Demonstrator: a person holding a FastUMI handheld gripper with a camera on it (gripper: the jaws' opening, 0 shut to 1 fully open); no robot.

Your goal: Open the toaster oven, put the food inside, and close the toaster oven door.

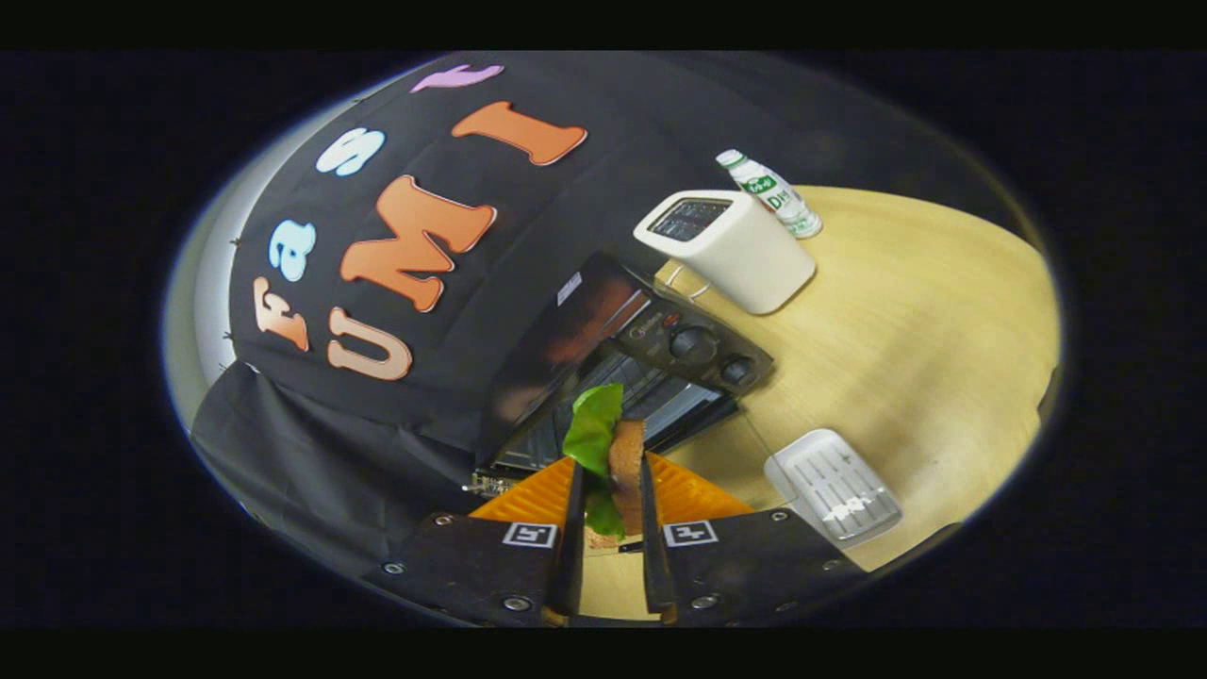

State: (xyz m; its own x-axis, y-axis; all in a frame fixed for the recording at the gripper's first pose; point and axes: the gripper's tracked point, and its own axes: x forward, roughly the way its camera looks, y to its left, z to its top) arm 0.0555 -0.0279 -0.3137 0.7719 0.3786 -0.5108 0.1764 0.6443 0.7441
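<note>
Now tongs (pixel 608 490) tilted, clamping sandwich (pixel 613 453) just before toaster oven (pixel 651 368).

No wording can be made out. Beyond the fingers, a brand mark is seen on the toaster oven (pixel 660 330) panel, too small to read. Square coded tags (pixel 530 535) are carried on the gripper (pixel 611 476), which is clamped on the sandwich (pixel 626 462).

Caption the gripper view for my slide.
Hand-held gripper shut on sandwich, held before the open toaster oven.
</note>
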